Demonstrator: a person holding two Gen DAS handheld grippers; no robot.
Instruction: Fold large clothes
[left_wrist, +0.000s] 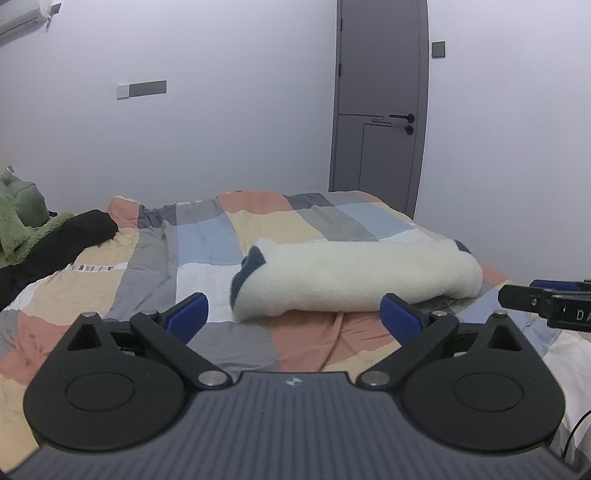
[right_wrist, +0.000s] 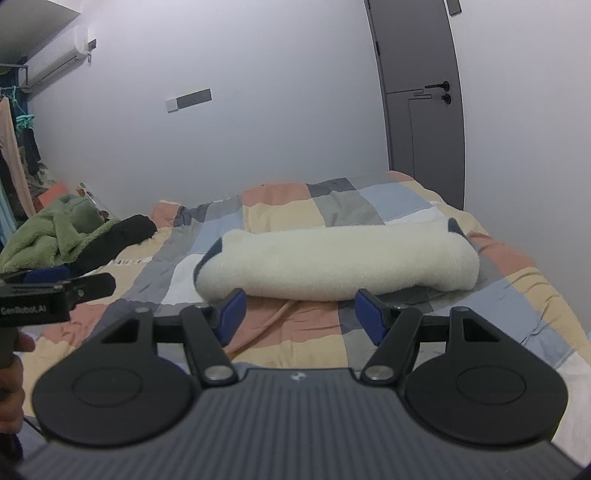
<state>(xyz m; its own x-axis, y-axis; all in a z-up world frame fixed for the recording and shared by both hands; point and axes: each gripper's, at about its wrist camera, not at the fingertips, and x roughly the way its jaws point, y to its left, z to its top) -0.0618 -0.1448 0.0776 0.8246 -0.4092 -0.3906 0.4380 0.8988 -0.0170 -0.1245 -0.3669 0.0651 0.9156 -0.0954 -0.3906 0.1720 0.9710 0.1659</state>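
Left gripper (left_wrist: 293, 315): nearest item in its own view, jaws spread wide, blue pads bare, nothing between them; poised above the bed, short of the garment

Right gripper (right_wrist: 301, 315): jaws parted, somewhat narrower than the left, nothing held; likewise short of the garment's near edge

Bed (left_wrist: 303, 343): patchwork cover in peach, grey, blue and cream, soft and wrinkled; gives no firm backing for a pinch

Fleece garment (left_wrist: 351, 277): cream pile with dark teal lining at both ends, lying as a thick folded bundle across the middle of the bed, just beyond both grippers. Judged light, soft, bulky, springy; layers likely to slide and puff open. Best taken at the near folded edge toward each end, pinching all layers together

Green and black clothes (left_wrist: 33, 229): heaped at the far left, well apart
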